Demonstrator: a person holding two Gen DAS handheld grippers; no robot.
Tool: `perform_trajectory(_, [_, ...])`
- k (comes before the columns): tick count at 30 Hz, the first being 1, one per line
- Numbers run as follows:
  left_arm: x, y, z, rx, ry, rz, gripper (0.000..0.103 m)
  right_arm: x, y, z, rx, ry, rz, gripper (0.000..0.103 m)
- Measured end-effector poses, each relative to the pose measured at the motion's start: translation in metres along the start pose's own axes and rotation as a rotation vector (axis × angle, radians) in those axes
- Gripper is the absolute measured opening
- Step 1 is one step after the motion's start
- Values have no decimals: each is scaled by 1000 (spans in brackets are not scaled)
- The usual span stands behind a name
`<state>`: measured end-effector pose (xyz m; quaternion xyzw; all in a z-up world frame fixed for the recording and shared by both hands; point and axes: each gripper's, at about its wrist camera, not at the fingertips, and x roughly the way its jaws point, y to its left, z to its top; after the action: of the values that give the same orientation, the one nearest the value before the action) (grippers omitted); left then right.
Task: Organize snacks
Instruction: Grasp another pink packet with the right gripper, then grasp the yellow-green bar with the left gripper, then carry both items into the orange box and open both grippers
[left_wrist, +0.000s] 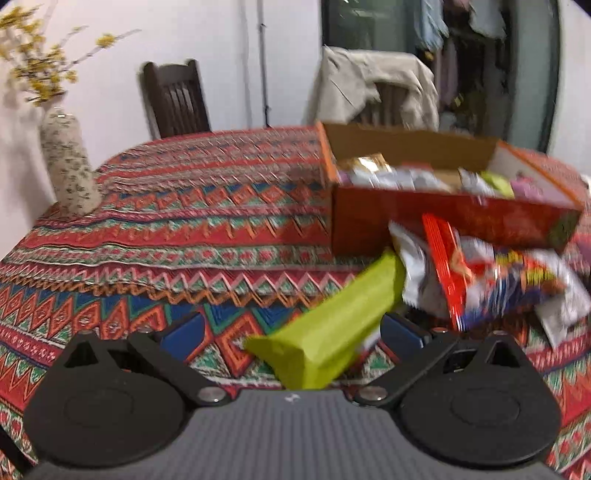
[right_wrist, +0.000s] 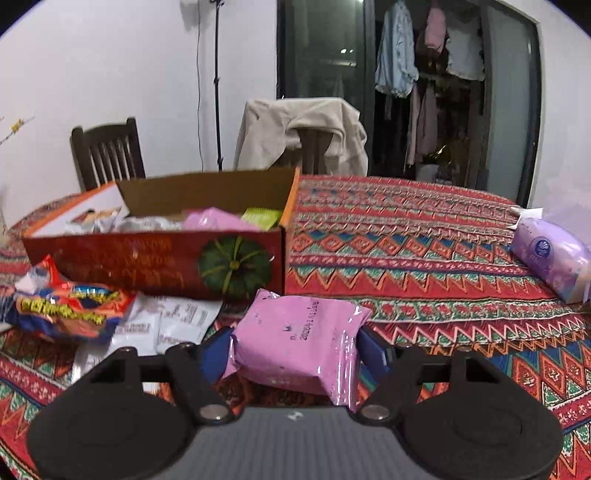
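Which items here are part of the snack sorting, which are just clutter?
Job:
- open red cardboard box with snacks inside
- green foil snack bar at the left tool
- pink plastic snack packet between the right tool's pads
- loose red-and-blue and white wrappers

Lying about:
- lilac tissue pack
- speckled vase
- beige jacket

Pink packet, green packet, red box, zigzag-patterned tablecloth.

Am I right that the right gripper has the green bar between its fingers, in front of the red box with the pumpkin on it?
Not quite. The right gripper has the pink packet between its fingers, as the right wrist view shows. The green bar lies by the left gripper. The rest holds: the red box with the pumpkin stands just beyond.
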<state>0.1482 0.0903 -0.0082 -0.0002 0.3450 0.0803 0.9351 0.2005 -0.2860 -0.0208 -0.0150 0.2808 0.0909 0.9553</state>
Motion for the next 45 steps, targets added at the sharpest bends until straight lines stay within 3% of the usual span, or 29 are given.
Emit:
perform_trajectory(8, [33, -18, 8, 51, 66, -29, 103, -2, -6, 1, 28, -14, -4, 72])
perform_trajectory(16, [42, -21, 12, -4, 69, -69, 101, -1, -9, 0, 47, -12, -11, 73])
perform_trajectory(24, [19, -32, 0, 19, 16, -44, 67, -3, -7, -1, 38, -25, -5, 73])
perform_trajectory(26, [10, -36, -5, 32, 9, -37, 52, -3, -7, 0, 38, -30, -3, 73])
perform_trajectory(28, [3, -39, -10, 31, 4, -43, 47, -4, -7, 0, 37, -34, -2, 73])
perform_trajectory(37, [10, -41, -7, -15, 0, -47, 50, -4, -7, -1, 34, -36, -1, 73])
perform_trajectory(41, [11, -41, -6, -23, -7, -50, 39, -3, -4, -2, 18, -35, 7, 73])
perform_trajectory(45, [5, -43, -7, -14, -26, -23, 35, -5, 0, -2, 0, -45, 20, 73])
